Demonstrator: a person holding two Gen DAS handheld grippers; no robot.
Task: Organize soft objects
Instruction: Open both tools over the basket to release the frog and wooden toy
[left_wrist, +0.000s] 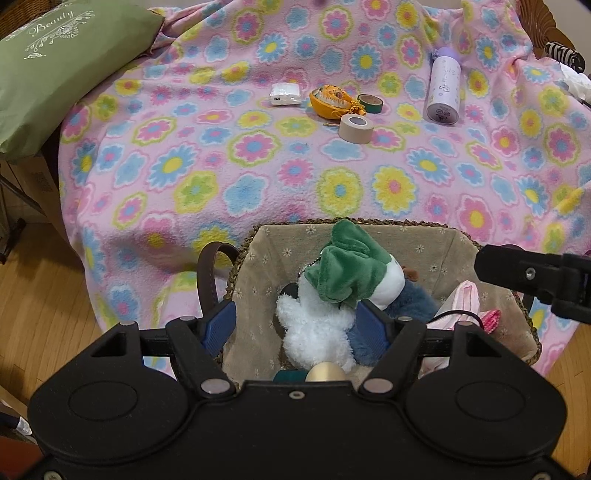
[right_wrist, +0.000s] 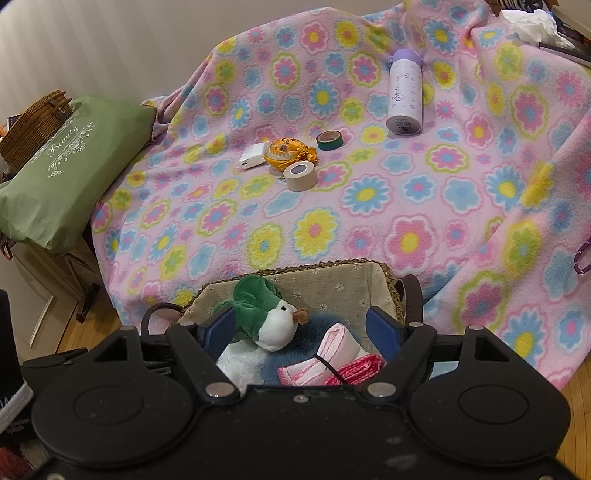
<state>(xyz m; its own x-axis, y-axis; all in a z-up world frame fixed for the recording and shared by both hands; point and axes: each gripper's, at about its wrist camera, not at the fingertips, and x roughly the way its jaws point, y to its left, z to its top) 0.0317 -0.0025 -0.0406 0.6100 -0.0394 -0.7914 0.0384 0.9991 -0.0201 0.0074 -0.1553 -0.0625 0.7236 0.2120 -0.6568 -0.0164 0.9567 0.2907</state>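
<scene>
Flowered blanket (left_wrist: 258, 177) is spread behind; both claws, left (left_wrist: 295, 325) and right (right_wrist: 301, 328), are held released over the basket (left_wrist: 424, 236) of plush toys (left_wrist: 347, 269).

Basket (left_wrist: 424, 240): near wall hidden behind the left gripper (left_wrist: 295, 325); floor buried under the toys.
White plush (left_wrist: 314, 332): top under the green plush (left_wrist: 347, 269); shape not readable.
Blue fur (left_wrist: 410, 299): mostly covered; what it is cannot be told.
Gold knob (left_wrist: 327, 373): only its top shows above the gripper body.
Pillow (left_wrist: 55, 74): cut by the picture's left edge.
Striped thing (left_wrist: 563, 55): at the right edge, too little shows to name.
Bottle (right_wrist: 404, 92): print too small to read.
Purple loop (right_wrist: 583, 258): cut by the right edge.
</scene>
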